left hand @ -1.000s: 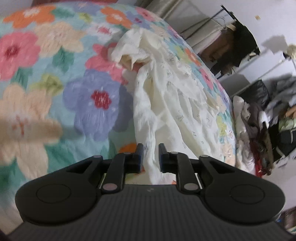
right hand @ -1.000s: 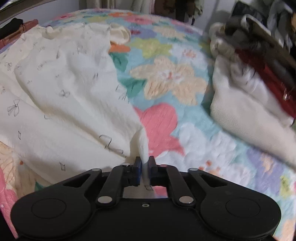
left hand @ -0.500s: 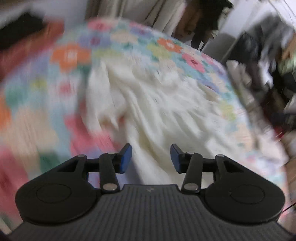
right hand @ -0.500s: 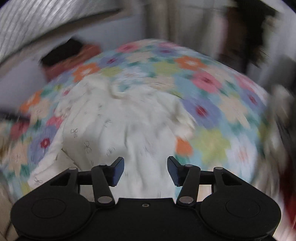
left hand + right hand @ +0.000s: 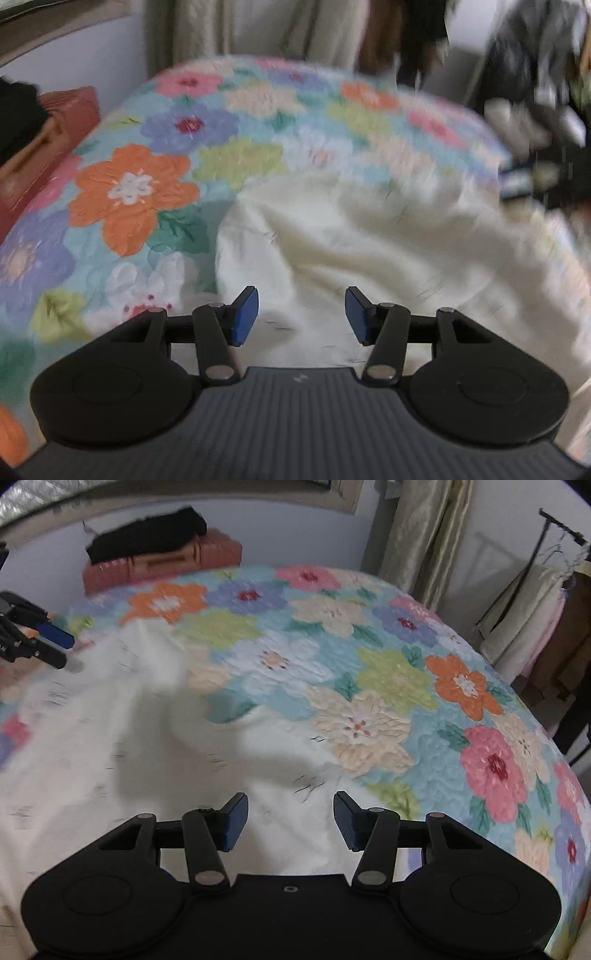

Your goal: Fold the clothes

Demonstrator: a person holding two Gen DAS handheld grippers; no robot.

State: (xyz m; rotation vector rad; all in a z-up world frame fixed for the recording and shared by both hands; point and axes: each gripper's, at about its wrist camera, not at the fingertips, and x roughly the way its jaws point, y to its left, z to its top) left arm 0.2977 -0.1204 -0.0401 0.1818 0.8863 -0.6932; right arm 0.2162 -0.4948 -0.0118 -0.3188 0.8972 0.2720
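**Both grippers hanging open over the cream garment**

We are holding the left gripper (image 5: 301, 314) above the cream garment (image 5: 369, 251), which is lying crumpled on the flowered bedspread (image 5: 129, 192). Its fingers are standing apart with nothing between the blue pads (image 5: 245, 315); only cloth is showing beneath the gap, and we are not touching it as far as we can tell. The right gripper (image 5: 290, 821) is doing the same from the other side: its fingers are parted, its pads are bare, and the garment is spreading out below and to the left of it. Both pairs of jaws have just been opening, and no fabric is caught in either.

We are judging that the open stance is serving a purpose: with the cloth let go, it is settling flat on the bed so that we can choose fresh edges to pinch. The two grippers are sitting well apart, the left one showing at the far left edge of the right wrist view, which is suiting a wide garment that needs a grip at each side.

The garment is looking rumpled, not squared, so folding is seeming far from finished. Motion blur is hiding the hem and corners.

A red suitcase (image 5: 162, 563) and a clothes rack (image 5: 546, 590) are standing beyond the bed.
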